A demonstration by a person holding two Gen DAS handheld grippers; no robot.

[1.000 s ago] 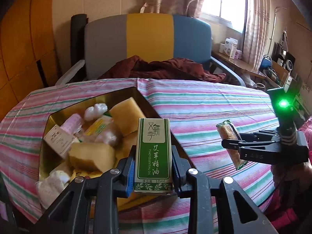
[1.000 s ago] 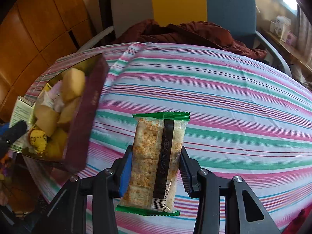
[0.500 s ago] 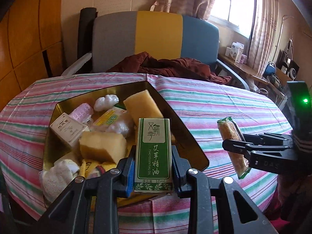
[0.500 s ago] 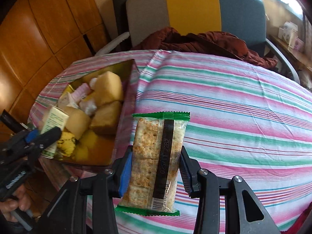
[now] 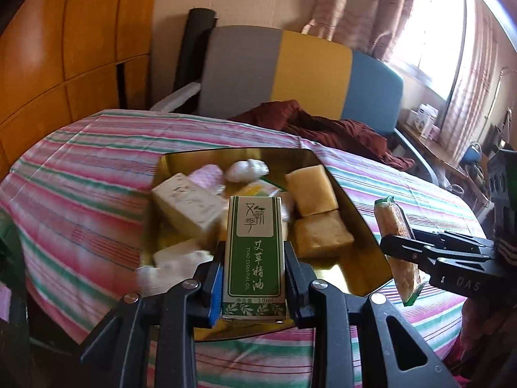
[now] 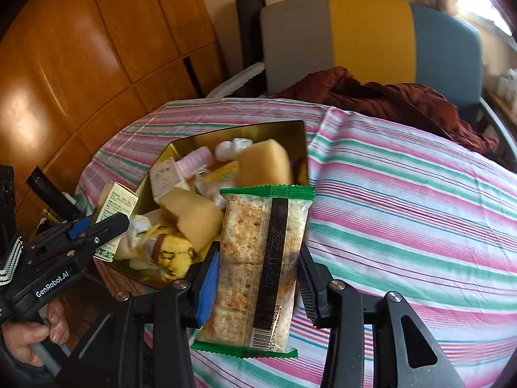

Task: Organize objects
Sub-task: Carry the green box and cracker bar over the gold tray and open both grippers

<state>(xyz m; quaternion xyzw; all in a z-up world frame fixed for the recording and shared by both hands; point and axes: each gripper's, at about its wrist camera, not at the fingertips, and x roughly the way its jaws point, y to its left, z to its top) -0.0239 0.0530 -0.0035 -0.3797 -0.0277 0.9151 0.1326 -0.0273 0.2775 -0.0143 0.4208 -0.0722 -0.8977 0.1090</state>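
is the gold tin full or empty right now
Nearly full. The gold tin is crowded with yellow sponges, a cream box and small white and pink packets, though a patch of bare gold floor shows near its front right corner.

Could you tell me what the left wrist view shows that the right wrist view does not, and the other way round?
Only the left wrist view shows the printed green front of the essential oil box gripped by the left gripper, plus the bright window.

Only the right wrist view shows the cracker packet's barcoded flat face in the right gripper, a yellow patterned toy in the tin, and the person's hand.

Both show the gold tin of soaps and sponges, the striped tablecloth and the tricolour chair.
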